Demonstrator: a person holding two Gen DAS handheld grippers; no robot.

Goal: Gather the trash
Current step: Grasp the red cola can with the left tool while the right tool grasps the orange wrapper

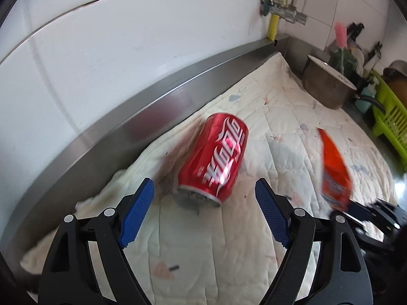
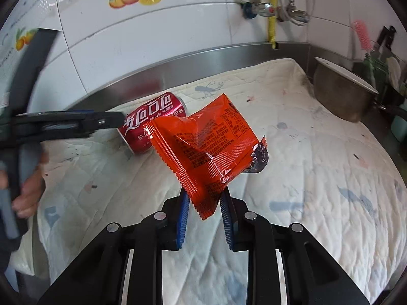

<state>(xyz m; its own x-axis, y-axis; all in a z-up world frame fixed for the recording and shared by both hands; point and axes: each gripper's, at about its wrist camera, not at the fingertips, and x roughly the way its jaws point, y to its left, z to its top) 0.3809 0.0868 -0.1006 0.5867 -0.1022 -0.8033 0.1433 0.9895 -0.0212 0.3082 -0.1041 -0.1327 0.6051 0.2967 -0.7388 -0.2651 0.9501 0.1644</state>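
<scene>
- Orange foil, crinkled and printed with dark text, makes up the snack wrapper [image 2: 203, 150]; my right gripper [image 2: 204, 203] pinches its lower serrated corner between the blue pads, and it stands up off the cloth at the centre of the right wrist view.
- Torn silver lining shows at the wrapper's right edge.
- Red, with white lettering, the soda can [image 1: 213, 156] lies on its side on the quilted cloth [image 1: 216, 254], mid-frame in the left wrist view, its silver end toward me.
- My left gripper [image 1: 204, 190] is spread wide with nothing between its pads; the can lies just beyond the tips.
- Along the upper left of both views, a steel ledge [image 1: 132, 127] below white tiles borders the cloth close behind the can.
- At the upper right a metal pot [image 2: 340, 96] stands at the cloth's far corner.
- Lower right of the right wrist view is bare cloth.
</scene>
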